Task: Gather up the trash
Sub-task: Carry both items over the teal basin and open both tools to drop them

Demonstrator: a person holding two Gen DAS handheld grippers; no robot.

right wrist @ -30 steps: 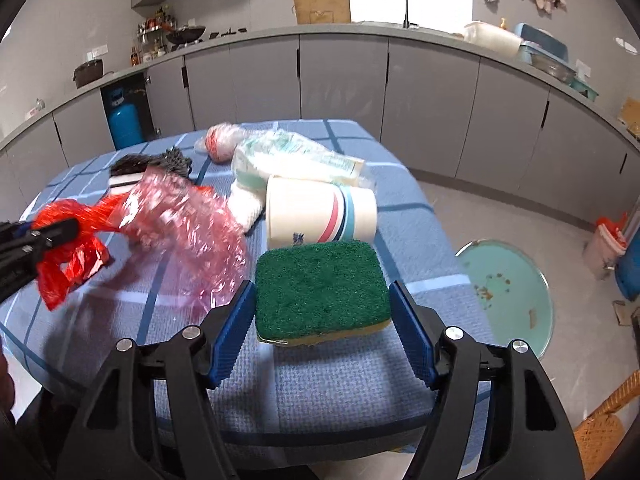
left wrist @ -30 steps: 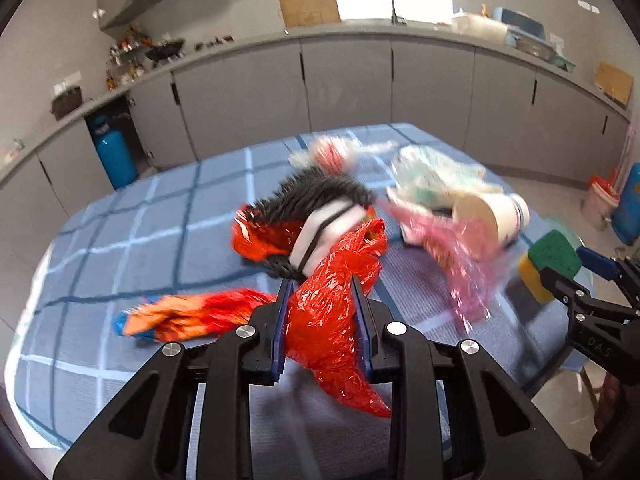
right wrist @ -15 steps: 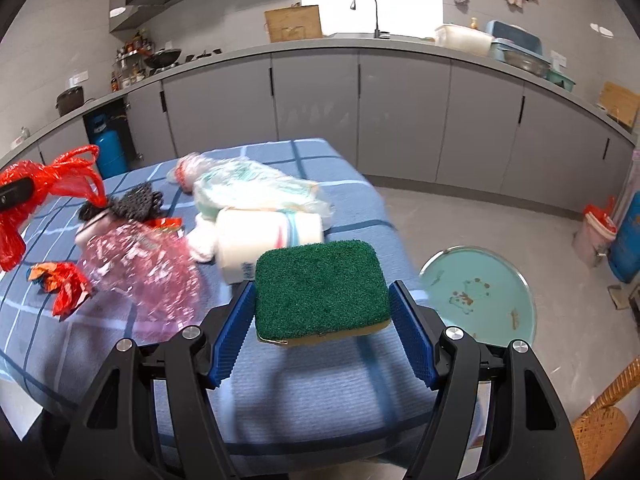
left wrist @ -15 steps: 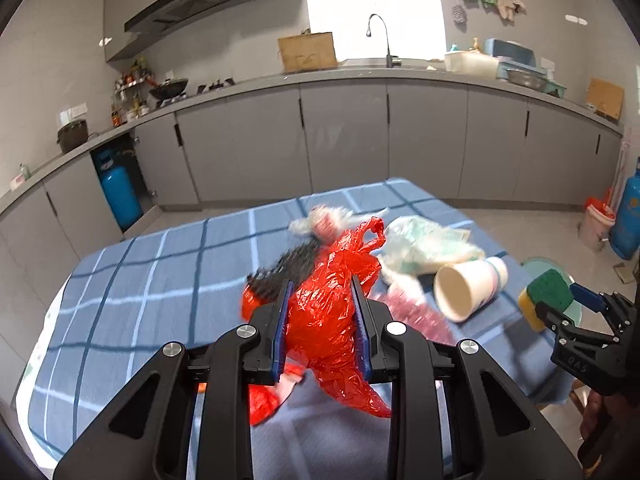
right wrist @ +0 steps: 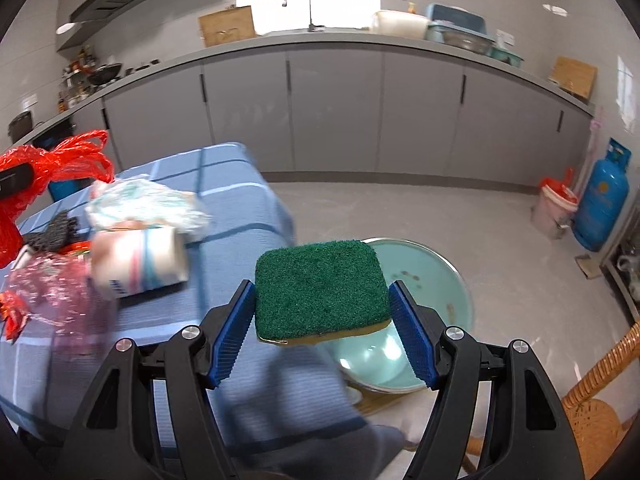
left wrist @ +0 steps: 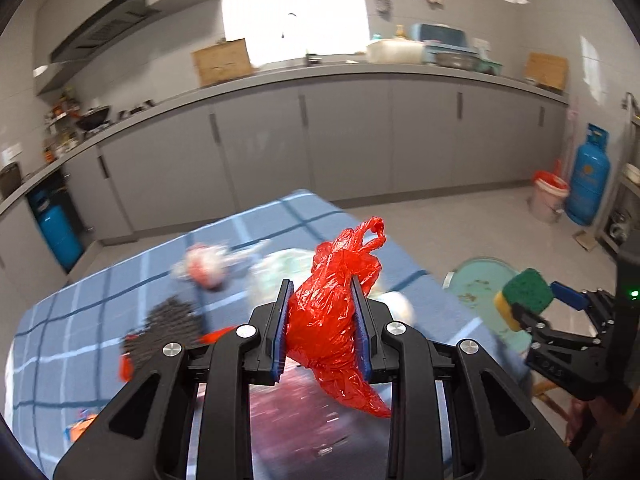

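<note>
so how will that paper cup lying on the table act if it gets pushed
The paper cup lies on its side on the table, so it would probably roll. It looks thin-walled and empty, so likely light and easy to crush if squeezed hard.

Crumpled red plastic bag (left wrist: 328, 320) now lifted clear off blue checked bench (left wrist: 100, 320), w/ left gripper (left wrist: 323, 330) swung toward bench's right edge. Green-and-yellow scrub sponge (right wrist: 322, 288) in right gripper (right wrist: 322, 334) now off bench, above round teal basin (right wrist: 436, 280) on floor.
</note>
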